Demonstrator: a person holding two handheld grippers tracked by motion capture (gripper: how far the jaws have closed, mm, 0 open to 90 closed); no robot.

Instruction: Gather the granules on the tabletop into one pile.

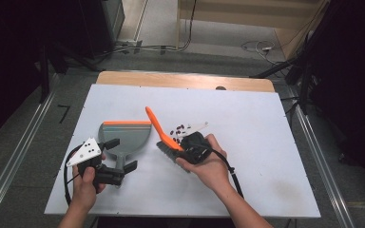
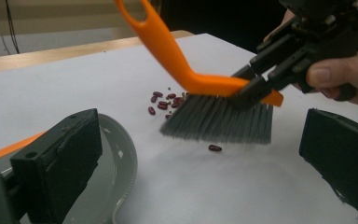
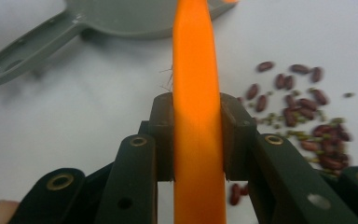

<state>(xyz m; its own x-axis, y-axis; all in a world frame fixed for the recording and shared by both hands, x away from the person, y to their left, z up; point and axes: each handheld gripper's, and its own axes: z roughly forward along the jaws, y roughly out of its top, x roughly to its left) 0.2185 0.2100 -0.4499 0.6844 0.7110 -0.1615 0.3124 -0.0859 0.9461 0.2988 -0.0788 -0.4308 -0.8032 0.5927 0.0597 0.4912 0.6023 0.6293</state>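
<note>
My right gripper [image 3: 198, 140] squeezes the orange brush [image 2: 200, 79], whose bristles touch the white table [image 1: 266, 142] beside the red beans [image 3: 307, 112]. My left gripper [image 1: 119, 156] hangs wide apart around the grey dustpan [image 1: 126, 137] handle, left of the brush

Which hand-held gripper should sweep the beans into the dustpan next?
Right hand-held gripper: it's already clamped on the brush beside the beans. Left hand-held gripper is open at the dustpan handle.

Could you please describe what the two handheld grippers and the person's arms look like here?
Both are black two-jaw tools with blocky flat jaws. The left gripper carries a white three-cornered plate with dark dots and trails a looping black cable. The right gripper shows brass-ringed pivot holes, and a black cable trails from it too. The forearms are bare, without sleeves.
</note>
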